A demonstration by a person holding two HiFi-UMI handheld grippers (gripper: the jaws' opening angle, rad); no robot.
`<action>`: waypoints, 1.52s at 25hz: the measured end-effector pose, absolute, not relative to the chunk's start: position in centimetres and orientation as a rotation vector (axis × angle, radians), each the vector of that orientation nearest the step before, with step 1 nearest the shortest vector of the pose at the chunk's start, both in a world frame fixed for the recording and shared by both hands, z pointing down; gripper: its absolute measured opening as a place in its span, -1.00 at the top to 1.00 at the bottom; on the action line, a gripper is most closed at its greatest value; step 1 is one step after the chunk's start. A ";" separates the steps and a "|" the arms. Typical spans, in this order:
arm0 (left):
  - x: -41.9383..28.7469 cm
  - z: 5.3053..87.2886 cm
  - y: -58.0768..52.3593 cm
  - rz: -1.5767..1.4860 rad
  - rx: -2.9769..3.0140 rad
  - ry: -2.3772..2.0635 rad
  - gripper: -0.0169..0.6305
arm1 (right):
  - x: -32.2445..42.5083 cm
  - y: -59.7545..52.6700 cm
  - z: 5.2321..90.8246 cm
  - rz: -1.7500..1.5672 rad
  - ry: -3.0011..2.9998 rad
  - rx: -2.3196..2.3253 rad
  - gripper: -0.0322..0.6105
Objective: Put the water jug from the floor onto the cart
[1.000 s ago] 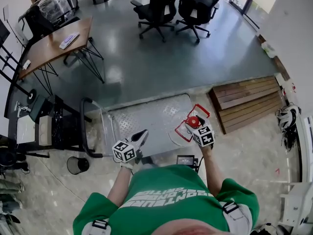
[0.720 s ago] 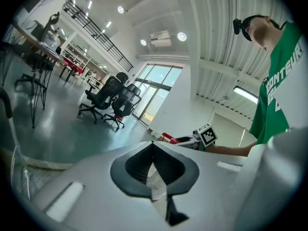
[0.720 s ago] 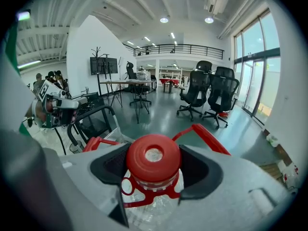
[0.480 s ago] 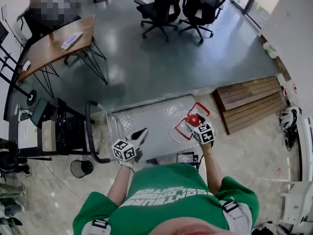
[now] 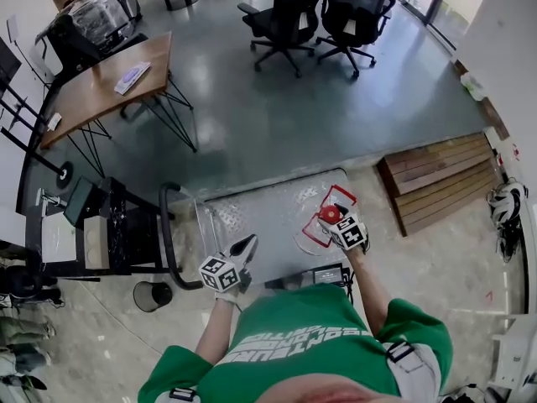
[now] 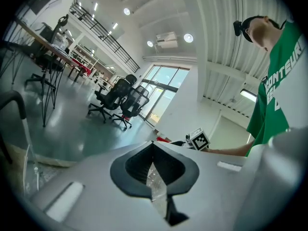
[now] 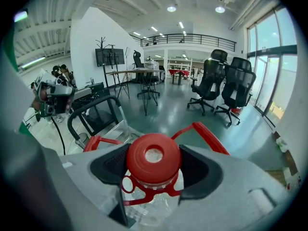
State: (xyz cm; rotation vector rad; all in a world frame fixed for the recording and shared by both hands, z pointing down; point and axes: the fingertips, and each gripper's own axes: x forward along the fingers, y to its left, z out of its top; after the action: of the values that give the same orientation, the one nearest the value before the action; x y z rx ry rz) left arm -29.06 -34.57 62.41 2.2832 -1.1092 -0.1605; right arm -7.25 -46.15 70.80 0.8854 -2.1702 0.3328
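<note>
- 2 tongs, both mine, reported in turn.
- My right gripper (image 7: 154, 171): jaws clamped on the neck of the water jug (image 5: 329, 214), just under its red cap (image 7: 153, 155). The grip looks centred.
- My left gripper (image 6: 155, 166): jaws together. Only a thin pale sliver shows in the seam, and I cannot identify it. This gripper takes no part in the carry and hangs to the left of the jug, apart from it.
- Jug: it hangs upright below the right gripper, with its red carry handle (image 7: 211, 136) standing out beyond the cap. The clear body is off the floor.
- Cart (image 5: 260, 208): in the head view the jug sits over the right part of the metal deck. The push handle (image 5: 166, 225) is at the far left, well apart from the jug.
- Progress, in my judgement: pickup and carry are done. I cannot tell whether the base touches the deck.
- Remaining: set the jug down squarely on the deck, open the right jaws, and withdraw.
</note>
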 end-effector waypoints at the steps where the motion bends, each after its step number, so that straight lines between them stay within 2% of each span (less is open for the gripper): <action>1: -29.1 62.7 -34.3 -0.157 2.272 -1.121 0.95 | -7.5 -46.2 71.7 0.332 -2.160 0.862 -0.03; 7: -29.6 64.2 -34.1 -0.163 2.177 -1.224 0.95 | -8.8 -46.6 77.9 0.364 -2.099 0.709 -0.03; 22: -24.7 64.1 -37.8 -0.113 2.106 -1.315 0.95 | -7.0 -49.6 93.1 0.373 -1.819 0.447 -0.03; 29: -23.8 64.1 -38.6 -0.108 2.048 -1.372 0.95 | -7.7 -51.6 98.0 0.337 -1.810 0.346 -0.03; 34: -24.5 64.5 -38.5 -0.114 1.984 -1.440 0.95 | -5.3 -51.6 99.5 0.362 -1.657 0.320 -0.03; 38: -25.1 65.0 -38.3 -0.128 1.936 -1.482 0.95 | -8.1 -51.9 100.2 0.364 -1.711 0.239 -0.03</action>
State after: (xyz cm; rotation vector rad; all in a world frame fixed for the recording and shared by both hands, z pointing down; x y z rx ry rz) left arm -25.08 -38.28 65.00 1.9360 -1.4817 -0.1280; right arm -8.08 -51.95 100.20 0.2390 -1.7107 0.3637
